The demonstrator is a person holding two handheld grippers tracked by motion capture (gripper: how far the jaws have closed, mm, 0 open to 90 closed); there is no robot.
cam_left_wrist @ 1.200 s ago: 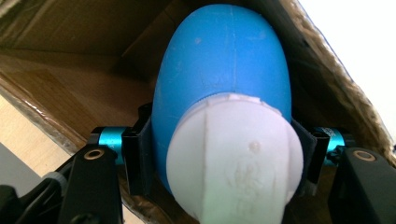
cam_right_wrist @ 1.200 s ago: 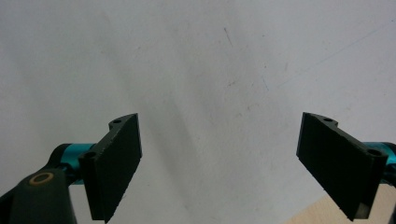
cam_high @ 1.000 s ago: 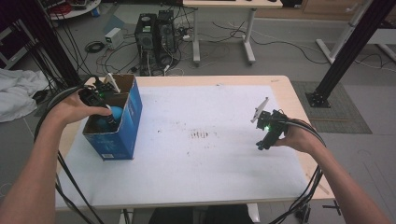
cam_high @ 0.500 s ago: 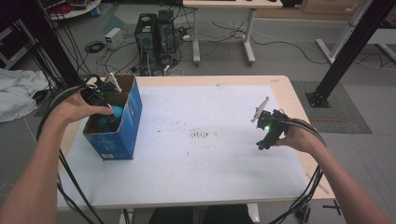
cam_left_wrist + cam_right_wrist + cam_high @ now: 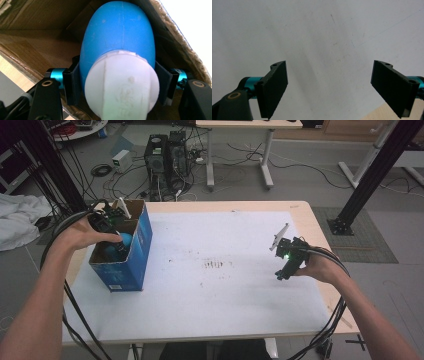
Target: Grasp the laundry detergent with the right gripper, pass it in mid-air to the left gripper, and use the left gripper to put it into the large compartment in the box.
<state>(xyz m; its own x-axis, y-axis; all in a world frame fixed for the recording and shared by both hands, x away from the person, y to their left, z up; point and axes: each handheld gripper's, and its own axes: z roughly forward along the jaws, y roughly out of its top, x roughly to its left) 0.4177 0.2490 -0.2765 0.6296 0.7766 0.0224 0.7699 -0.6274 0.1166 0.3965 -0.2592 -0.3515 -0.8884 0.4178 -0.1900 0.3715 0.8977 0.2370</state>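
A blue cardboard box [image 5: 132, 255] stands open at the table's left side. My left gripper [image 5: 116, 243] reaches down into it and is shut on a blue bulb-shaped object with a white cap [image 5: 117, 57]; in the high view that blue object [image 5: 125, 239] shows just inside the box mouth. In the left gripper view both jaws press its sides, with brown box walls [image 5: 37, 47] behind. My right gripper [image 5: 282, 274] hovers over the white table mat [image 5: 215, 285] at the right, open, nothing between its fingers [image 5: 274, 87].
The wooden table edge [image 5: 310, 215] frames the mat. Dark smudges [image 5: 215, 265] mark the mat's middle. Cables trail from both grippers off the table's front. Computer towers [image 5: 167, 155], desk legs and a black frame post [image 5: 370, 170] stand on the floor beyond.
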